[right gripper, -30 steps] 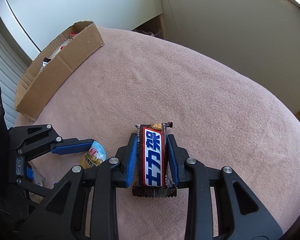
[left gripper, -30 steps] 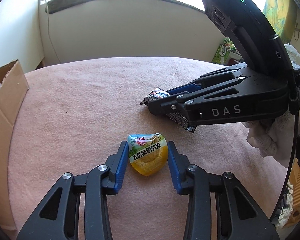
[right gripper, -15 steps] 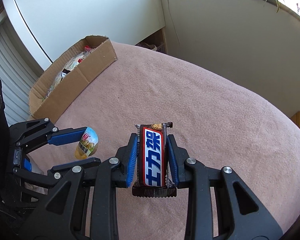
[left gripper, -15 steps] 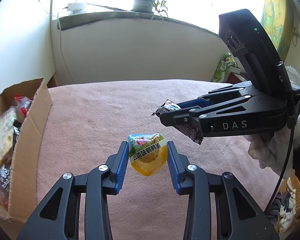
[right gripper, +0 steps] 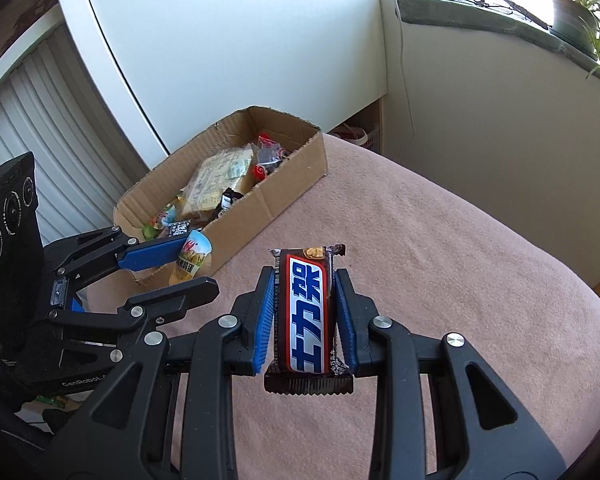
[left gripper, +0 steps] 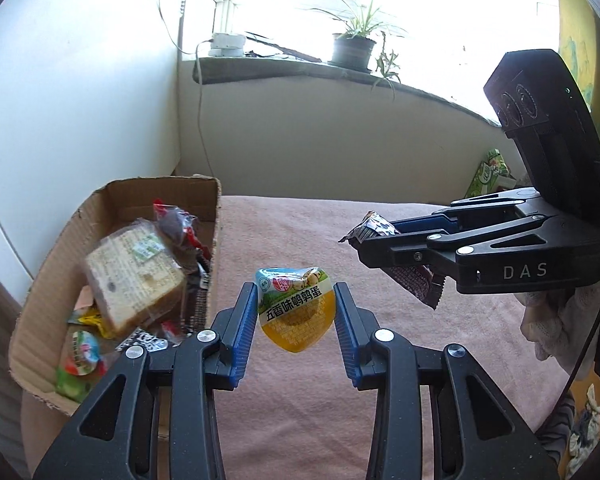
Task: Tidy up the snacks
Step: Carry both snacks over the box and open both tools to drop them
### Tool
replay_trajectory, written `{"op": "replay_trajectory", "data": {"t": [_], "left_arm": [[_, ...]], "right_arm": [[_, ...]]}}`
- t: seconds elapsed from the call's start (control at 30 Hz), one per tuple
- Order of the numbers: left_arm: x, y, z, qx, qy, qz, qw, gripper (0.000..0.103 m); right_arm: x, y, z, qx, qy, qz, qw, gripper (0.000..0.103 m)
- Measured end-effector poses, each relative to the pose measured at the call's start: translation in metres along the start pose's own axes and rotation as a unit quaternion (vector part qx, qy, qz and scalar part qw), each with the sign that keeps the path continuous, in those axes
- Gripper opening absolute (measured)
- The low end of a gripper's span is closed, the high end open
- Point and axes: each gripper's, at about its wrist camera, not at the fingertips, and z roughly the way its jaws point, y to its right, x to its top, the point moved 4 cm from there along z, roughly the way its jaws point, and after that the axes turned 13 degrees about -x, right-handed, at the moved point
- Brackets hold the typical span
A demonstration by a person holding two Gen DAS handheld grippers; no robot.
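A: Lifting both off the pink cloth? 
B: Yes. Left gripper clamps the quail-egg cup, right gripper the Snickers bar; cardboard box now beside the left jaws.

At centre frame our left gripper clamps a yellow quail-egg packet above the pink tablecloth. At right our right gripper pinches a brown chocolate bar. At left we see a cardboard box holding wrapped bread and other snacks.
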Motion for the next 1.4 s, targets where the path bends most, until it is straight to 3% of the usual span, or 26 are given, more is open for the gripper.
{"op": "replay_trajectory", "data": {"t": [0.7,1.4], "left_arm": [[0.001,-0.097,-0.053,0.061,0.044,-0.035,0.9965,0.036],[0.0,-0.13,-0.055,0.081,0.043,-0.054,0.9943,0.04]], "right_arm": [[0.05,-0.083,0.032,0.02,0.003,-0.024,1.0,0.03],[0.067,-0.116,0.062,0.027,-0.005,-0.03,0.999,0.03]]}}
